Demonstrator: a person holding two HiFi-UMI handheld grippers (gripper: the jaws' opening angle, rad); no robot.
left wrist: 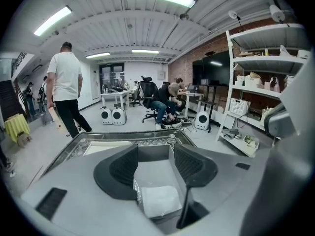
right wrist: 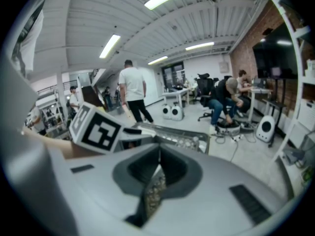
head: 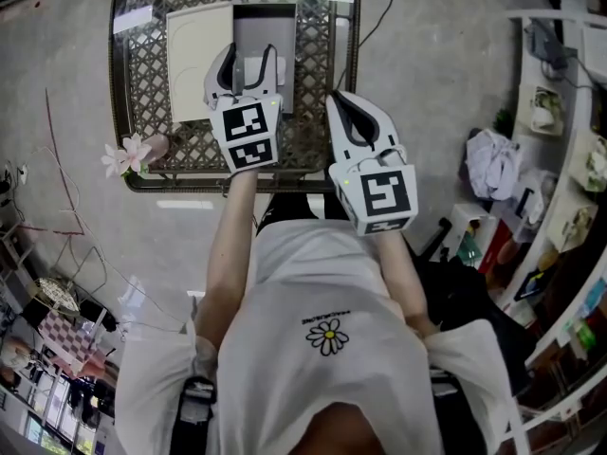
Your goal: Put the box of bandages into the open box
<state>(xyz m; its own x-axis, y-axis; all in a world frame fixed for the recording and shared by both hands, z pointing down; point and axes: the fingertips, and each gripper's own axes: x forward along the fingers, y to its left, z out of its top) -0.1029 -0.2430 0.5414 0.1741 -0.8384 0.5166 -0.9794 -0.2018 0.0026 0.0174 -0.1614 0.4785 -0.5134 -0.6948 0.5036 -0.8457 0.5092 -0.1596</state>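
Note:
The open box point(head: 266, 28) is grey and stands on the lattice-topped table point(head: 142, 74), at the middle of its far half. My left gripper point(head: 249, 67) hangs over the box with its jaws apart. In the left gripper view the grey box walls point(left wrist: 155, 151) show between the pads, and a white bandage box point(left wrist: 157, 200) lies low down inside, with no pad pressing on it. My right gripper point(head: 340, 104) hovers at the table's near right, beside the open box. Its jaws point(right wrist: 158, 173) meet with nothing between them.
A cream flat panel point(head: 197, 60) lies left of the open box. A pink flower point(head: 126, 156) sits at the table's near left corner. Shelves point(head: 569, 159) with clutter stand to the right. People walk and sit in the room beyond point(left wrist: 66, 87).

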